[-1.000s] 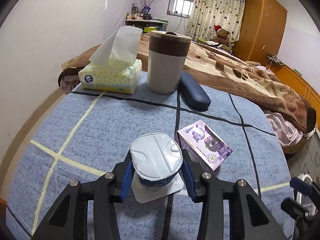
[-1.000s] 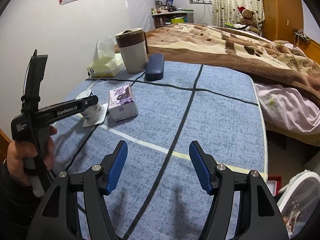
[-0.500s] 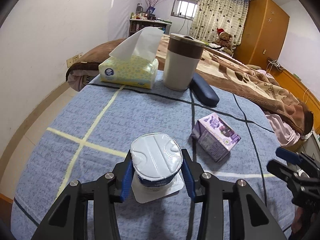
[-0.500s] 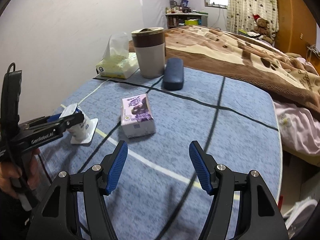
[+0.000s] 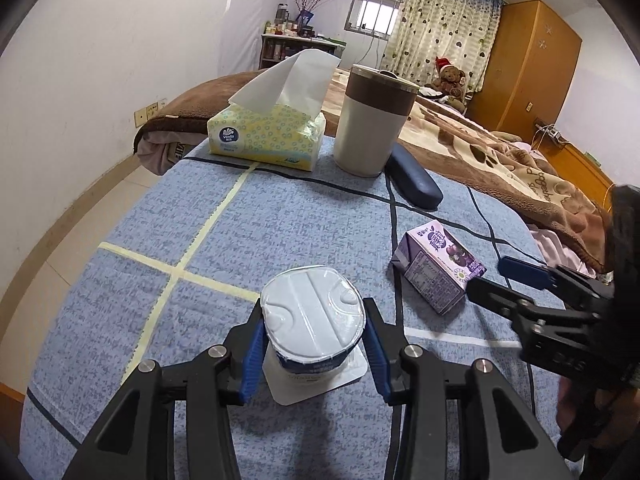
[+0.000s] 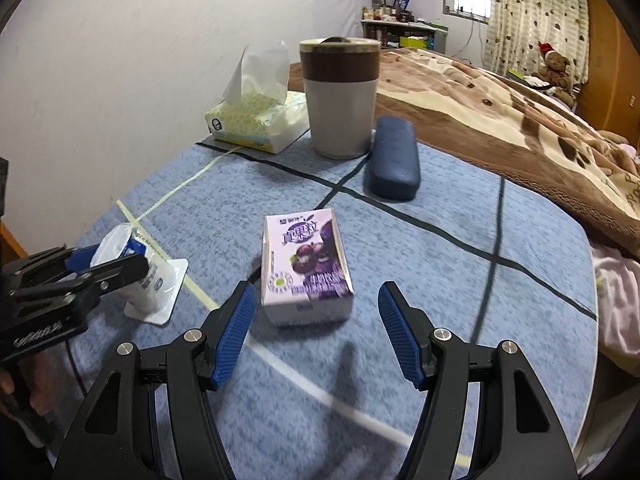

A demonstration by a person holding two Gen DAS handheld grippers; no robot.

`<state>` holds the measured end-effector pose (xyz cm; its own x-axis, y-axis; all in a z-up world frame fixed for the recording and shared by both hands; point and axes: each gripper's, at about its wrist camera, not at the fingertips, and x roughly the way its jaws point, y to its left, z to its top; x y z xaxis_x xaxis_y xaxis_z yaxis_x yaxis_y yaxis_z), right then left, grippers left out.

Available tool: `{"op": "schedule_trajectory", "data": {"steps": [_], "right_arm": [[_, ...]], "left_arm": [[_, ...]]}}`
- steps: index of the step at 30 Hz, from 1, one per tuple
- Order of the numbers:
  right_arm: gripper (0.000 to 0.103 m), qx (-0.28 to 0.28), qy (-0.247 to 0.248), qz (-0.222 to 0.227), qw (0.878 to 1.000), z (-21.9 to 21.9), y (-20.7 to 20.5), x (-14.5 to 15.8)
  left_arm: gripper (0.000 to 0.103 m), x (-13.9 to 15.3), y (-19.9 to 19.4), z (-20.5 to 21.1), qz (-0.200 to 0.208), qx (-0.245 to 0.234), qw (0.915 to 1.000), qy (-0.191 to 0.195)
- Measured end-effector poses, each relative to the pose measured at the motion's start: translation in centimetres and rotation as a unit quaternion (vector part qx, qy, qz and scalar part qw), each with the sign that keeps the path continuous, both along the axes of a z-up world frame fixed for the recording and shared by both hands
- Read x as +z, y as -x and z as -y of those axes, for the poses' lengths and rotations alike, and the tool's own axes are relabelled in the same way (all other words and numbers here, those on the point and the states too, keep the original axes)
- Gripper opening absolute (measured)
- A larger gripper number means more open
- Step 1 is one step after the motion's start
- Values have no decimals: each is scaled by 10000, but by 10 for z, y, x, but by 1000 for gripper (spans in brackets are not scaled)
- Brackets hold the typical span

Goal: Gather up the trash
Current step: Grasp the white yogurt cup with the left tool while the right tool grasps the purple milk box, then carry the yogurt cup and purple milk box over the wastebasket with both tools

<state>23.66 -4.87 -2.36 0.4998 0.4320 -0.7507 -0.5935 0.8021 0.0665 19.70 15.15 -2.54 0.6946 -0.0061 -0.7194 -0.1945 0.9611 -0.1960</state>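
- Left wrist view: left gripper [image 5: 314, 354] has its jaws pinching the yogurt cup [image 5: 313, 326], blue pads on both sides of the cup body. Cup is upside down, white base up, its foil lid flap [image 5: 320, 384] spread flat under it on the blue cover [image 5: 280, 220].
- Landmark = bin [image 5: 374, 120], grey with a brown band, upright at the far edge of the cover.
- Tissue box [image 5: 266, 136] just left of the bin, one tissue sticking up.
- Dark blue case [image 5: 416, 178] lies touching or nearly touching the bin's right base; can't tell which.
- Purple carton [image 5: 438, 272] lies on its side, nearer the camera than the bin and to its right, well apart from it.
- Yogurt cup is nearer than the bin, a little left of it, well apart.
- Right gripper [image 5: 500, 280] comes in from the right edge, tips just beside the carton; no contact visible.
- Brown blanket [image 5: 500, 148] behind the bin.
- Right wrist view: right gripper [image 6: 314, 336] has its jaws spread wide, nothing between the pads. Carton [image 6: 306, 268] sits just ahead of the tips, centred on the gap, slightly blurred.
- Bin [image 6: 340, 98] straight beyond the carton; case [image 6: 394, 164] just right of the bin, tissue box [image 6: 258, 120] just left.
- Left gripper [image 6: 114, 262] at the left edge, clamped on the yogurt cup [image 6: 140, 264], tilted in this view; well nearer than the bin and left of it.
- A hand [image 6: 24, 392] shows at the lower left on the left gripper's handle.
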Motion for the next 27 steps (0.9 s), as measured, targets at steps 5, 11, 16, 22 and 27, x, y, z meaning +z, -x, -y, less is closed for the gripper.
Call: {"op": "schedule_trajectory", "data": {"steps": [5, 11, 16, 22, 27], "right_arm": [[65, 108, 131, -56, 9998, -14, -7, -7], [55, 92, 191, -77, 9997, -14, -2, -8], [54, 16, 47, 16, 10000, -4, 11, 1], [54, -109, -166, 3, 9998, 19, 35, 10], [54, -202, -238, 91, 9995, 40, 61, 21]], "left_arm": [[45, 0, 0, 0, 1, -11, 10000, 20], [45, -1, -1, 4, -36, -44, 9999, -98], [45, 0, 3, 7, -34, -95, 9999, -137], [44, 6, 17, 15, 4, -177, 9998, -134], [44, 15, 33, 33, 75, -317, 9993, -173]]}}
